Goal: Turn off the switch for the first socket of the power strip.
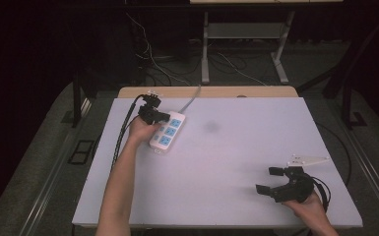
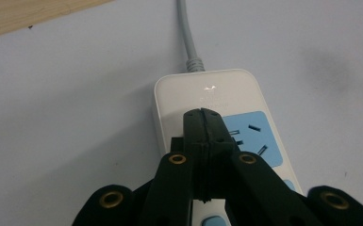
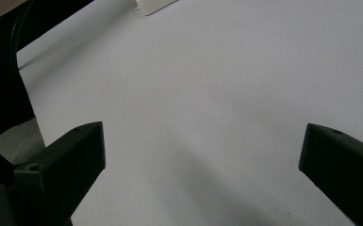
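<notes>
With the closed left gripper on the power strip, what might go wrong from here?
1. The left gripper has its fingers shut together over the white power strip, near a blue socket; a tip might slip into a slot.
2. Nothing grips the strip, so a hard press might slide it or tug its grey cord.
3. The right gripper is open, far away, and cannot steady the strip.

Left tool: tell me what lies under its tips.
The shut left tool hangs over a white power strip, near its cord end, by a blue socket. The strip's surface beneath the tips is covered; whether they touch it cannot be told.
</notes>
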The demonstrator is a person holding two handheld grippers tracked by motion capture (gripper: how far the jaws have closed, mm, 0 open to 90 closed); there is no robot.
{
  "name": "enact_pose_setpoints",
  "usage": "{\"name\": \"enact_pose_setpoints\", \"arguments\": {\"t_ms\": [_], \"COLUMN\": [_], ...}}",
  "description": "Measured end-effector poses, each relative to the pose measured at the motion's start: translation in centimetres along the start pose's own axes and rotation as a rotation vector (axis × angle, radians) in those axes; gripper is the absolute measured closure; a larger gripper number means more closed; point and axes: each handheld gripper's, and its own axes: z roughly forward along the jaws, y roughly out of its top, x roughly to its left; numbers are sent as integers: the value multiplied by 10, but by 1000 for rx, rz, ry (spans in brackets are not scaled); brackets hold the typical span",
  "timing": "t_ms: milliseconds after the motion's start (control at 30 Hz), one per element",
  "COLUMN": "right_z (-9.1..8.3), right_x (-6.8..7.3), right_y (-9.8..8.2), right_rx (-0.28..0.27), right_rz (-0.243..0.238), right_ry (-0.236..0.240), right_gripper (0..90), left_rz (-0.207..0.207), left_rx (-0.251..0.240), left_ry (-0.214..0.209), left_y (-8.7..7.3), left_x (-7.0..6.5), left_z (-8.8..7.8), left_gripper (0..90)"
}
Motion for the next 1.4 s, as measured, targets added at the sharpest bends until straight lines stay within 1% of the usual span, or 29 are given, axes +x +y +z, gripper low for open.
{"name": "enact_pose_setpoints", "arguments": {"t_ms": [133,233,367,400,467,533,700,767,933,1000,1067,1100,1133,1167,1200,1267,1333,1400], "right_z": [0,-1,-1,-2,-2,-2,-2,-2,-2,-2,-2,-2,-2,-2,-2,-2,-2,-2], "right_x": [0,0,0,1,1,1,1,0,0,0,0,0,0,0,0,0,0,-1], "right_y": [0,-1,-1,-1,-1,-1,-1,-1,-1,-1,-1,-1,-1,-1,-1,-1,-1,-1], "right_rx": [-2,-2,-4,-3,-2,-4,-3,-3,-2,-1,-1,-1,-2,-2,-3,-4,-3,-2], "right_rz": [0,1,3,3,4,3,4,4,5,6,5,6,6,7,7,7,7,6], "right_ry": [1,1,3,3,3,4,1,1,-1,-2,-4,-4,-5,-5,-6,-6,-8,-8], "right_gripper": [8,8,8,8,8,8,8,8,8,8,8,8,8,8,8,8,8,8], "left_rz": [8,5,3,-7,-9,-23,-30,-40,-44,-31,-28,-23,-19,-28,-10,7,18,25], "left_rx": [1,3,18,18,16,10,22,23,30,37,41,43,32,16,26,29,30,30], "left_ry": [0,0,3,1,-1,-7,2,-1,-4,-1,-3,4,3,-3,8,13,17,12], "left_y": [0,0,1,1,1,0,2,2,1,1,0,0,0,0,0,1,2,2], "left_x": [0,0,0,0,1,2,0,1,2,2,2,1,0,0,-2,-4,-7,-8], "left_z": [0,0,1,1,1,1,1,1,-1,-2,-3,-3,-4,-6,-6,-5,-5,-4], "left_gripper": [895,897,899,899,899,899,898,898,897,897,897,897,897,896,897,896,896,896]}}
